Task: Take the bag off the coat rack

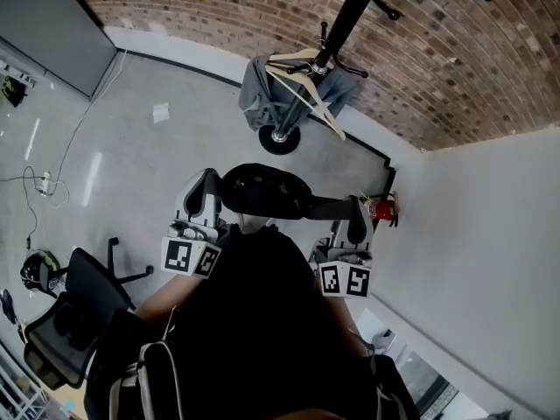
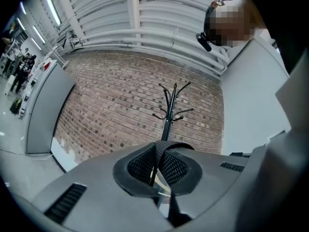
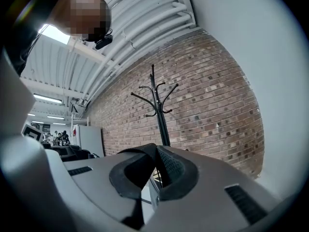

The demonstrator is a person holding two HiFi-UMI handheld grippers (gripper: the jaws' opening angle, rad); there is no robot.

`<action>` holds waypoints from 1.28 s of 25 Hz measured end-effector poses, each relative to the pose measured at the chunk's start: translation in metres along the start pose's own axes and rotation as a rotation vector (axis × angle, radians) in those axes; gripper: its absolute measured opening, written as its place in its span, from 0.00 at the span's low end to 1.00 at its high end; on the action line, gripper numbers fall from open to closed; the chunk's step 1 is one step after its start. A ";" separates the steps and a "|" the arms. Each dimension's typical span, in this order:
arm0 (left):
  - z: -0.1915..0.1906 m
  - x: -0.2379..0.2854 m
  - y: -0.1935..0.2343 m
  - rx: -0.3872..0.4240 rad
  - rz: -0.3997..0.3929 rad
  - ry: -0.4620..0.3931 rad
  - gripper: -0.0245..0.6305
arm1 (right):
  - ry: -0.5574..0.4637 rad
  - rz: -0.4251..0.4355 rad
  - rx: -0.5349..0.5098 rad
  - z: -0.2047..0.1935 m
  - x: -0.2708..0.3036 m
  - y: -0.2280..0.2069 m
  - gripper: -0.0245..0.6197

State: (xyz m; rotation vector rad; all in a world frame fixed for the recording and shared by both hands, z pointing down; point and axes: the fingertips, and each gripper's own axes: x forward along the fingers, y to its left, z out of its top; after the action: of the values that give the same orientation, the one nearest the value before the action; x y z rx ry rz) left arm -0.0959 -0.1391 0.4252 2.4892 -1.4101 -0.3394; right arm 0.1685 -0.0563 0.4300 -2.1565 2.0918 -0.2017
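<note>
Brick wall (image 1: pixel 262 16) and grey floor (image 1: pixel 149 164) took up most of the head view. Rack (image 1: pixel 346 11) stood by the wall, well apart from the person, carrying a grey garment (image 1: pixel 254 90) and a hanger (image 1: pixel 308 90); no bag showed on its hooks. Black bag (image 1: pixel 262 191) hung between the two tools, just in front of the person's torso and clear of the floor. Judged already off the rack, lift step done. Two-point hold probably kept it level and stopped it swinging. Left tool (image 1: pixel 208 186) was clamped tight on a woven strap (image 2: pixel 161 149), which looped over the top of the pads. Right tool (image 1: pixel 357 213) was likewise pinched closed on black webbing (image 3: pixel 145 152) of the bag. Both tools pointed level at the rack, so the weight likely sat across the pads, not pulling out of them
</note>
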 end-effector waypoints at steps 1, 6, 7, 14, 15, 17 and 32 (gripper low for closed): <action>-0.002 -0.003 0.000 -0.003 0.004 0.007 0.07 | 0.008 0.001 -0.005 -0.003 -0.003 0.003 0.07; -0.005 -0.009 0.006 0.008 0.027 0.016 0.07 | 0.039 0.048 -0.035 -0.014 -0.009 0.024 0.07; -0.005 -0.010 0.008 0.004 0.031 0.018 0.07 | 0.049 0.066 -0.038 -0.017 -0.008 0.028 0.07; -0.008 -0.019 0.005 -0.001 0.031 0.030 0.07 | 0.053 0.067 -0.086 -0.020 -0.007 0.032 0.07; -0.008 -0.020 0.004 0.001 0.026 0.031 0.07 | 0.048 0.060 -0.091 -0.018 -0.008 0.033 0.07; -0.006 -0.023 0.005 0.005 0.019 0.032 0.07 | 0.035 0.043 -0.096 -0.014 -0.009 0.033 0.07; -0.002 -0.029 0.007 -0.002 0.000 0.018 0.07 | 0.012 -0.026 -0.097 -0.007 -0.024 0.031 0.07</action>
State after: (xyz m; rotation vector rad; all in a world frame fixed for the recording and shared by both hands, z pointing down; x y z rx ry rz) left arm -0.1154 -0.1173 0.4314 2.4846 -1.4015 -0.3181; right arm 0.1364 -0.0332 0.4314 -2.2429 2.1224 -0.1182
